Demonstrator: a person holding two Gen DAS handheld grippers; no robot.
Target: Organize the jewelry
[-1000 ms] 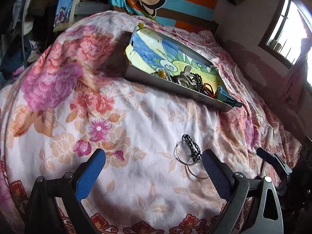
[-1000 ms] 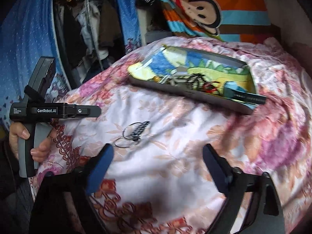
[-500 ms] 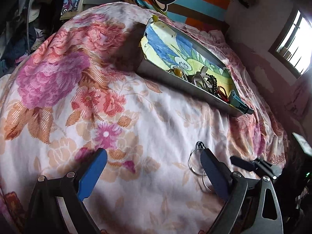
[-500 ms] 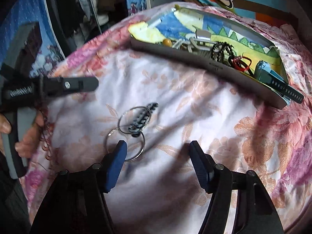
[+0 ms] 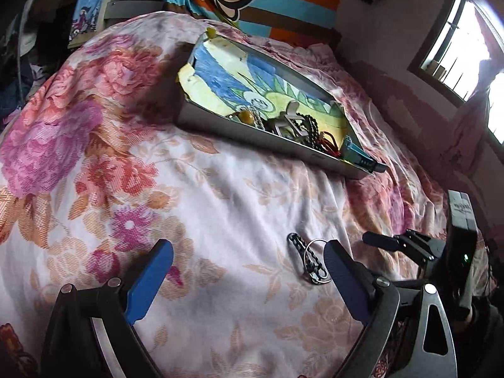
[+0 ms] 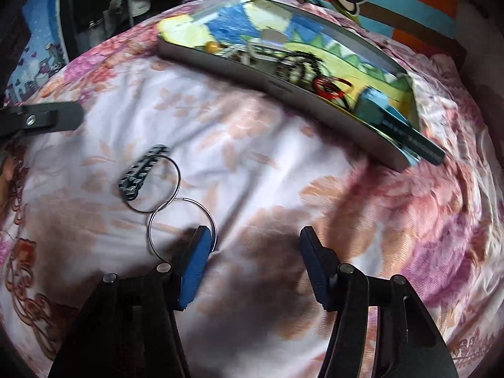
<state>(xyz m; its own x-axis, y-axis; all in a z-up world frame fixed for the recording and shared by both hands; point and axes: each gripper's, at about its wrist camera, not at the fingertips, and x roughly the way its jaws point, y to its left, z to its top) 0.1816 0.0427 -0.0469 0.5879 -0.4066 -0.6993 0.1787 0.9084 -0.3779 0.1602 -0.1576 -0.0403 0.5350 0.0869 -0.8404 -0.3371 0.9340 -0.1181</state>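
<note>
Your right gripper [image 6: 252, 252] is released, its blue pads spread wide and low over the floral bedspread [image 6: 283, 189], with nothing between them. The left pad of that gripper overlaps the near edge of the lower hoop [image 6: 181, 230], one of two thin silver hoops lying flat on the bed; whether the pad touches the hoop or only hangs above it you cannot tell from this view. The upper hoop [image 6: 154, 184] meets the lower one where their rims cross, and a dark beaded strand [image 6: 141, 170] lies across its left side. Your left gripper [image 5: 245, 271] is also released, jaws wide apart above the bedspread, and the beaded strand with the hoops sits just inside its right pad [image 5: 343, 277], near but not gripped. Farther up the bed rests the shallow grey tray [image 6: 283, 85], lined with a blue, green and yellow drawing. Inside it you have a yellow bead [image 6: 211, 46], a tangle of black beads [image 6: 299, 63], a red ring-shaped piece [image 6: 329, 88] and a teal watch [image 6: 393, 126] whose strap pokes over the tray's right end.
</note>
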